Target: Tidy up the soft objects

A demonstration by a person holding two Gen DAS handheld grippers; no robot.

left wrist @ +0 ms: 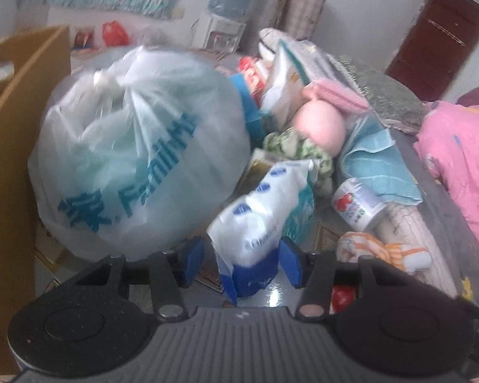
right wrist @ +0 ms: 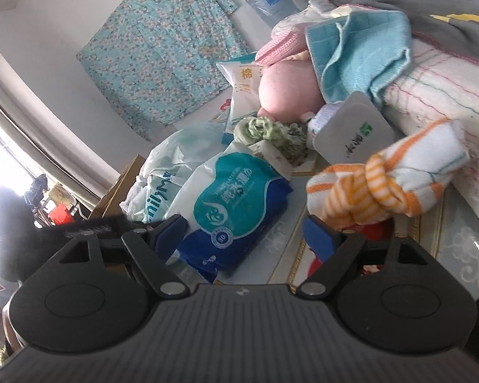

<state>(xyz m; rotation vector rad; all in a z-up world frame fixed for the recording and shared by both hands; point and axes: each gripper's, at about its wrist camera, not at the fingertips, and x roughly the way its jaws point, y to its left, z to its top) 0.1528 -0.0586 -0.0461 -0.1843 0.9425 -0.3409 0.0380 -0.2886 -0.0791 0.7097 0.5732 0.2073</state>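
Right now the left gripper [left wrist: 242, 261] has its fingers spread open around the near end of a wet-wipes pack [left wrist: 265, 214] at the lower centre, not clamped. A big tied plastic bag [left wrist: 137, 153] crowds its left side, against a cardboard box [left wrist: 12, 146]. At lower centre of the right wrist view, the right gripper [right wrist: 249, 236] is open too, the knotted striped cloth [right wrist: 389, 182] just above its right finger.

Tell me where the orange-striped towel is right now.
In the right wrist view the knotted orange-striped towel sits just beyond the right gripper's right finger, beside the wet wipes pack and below the white box.
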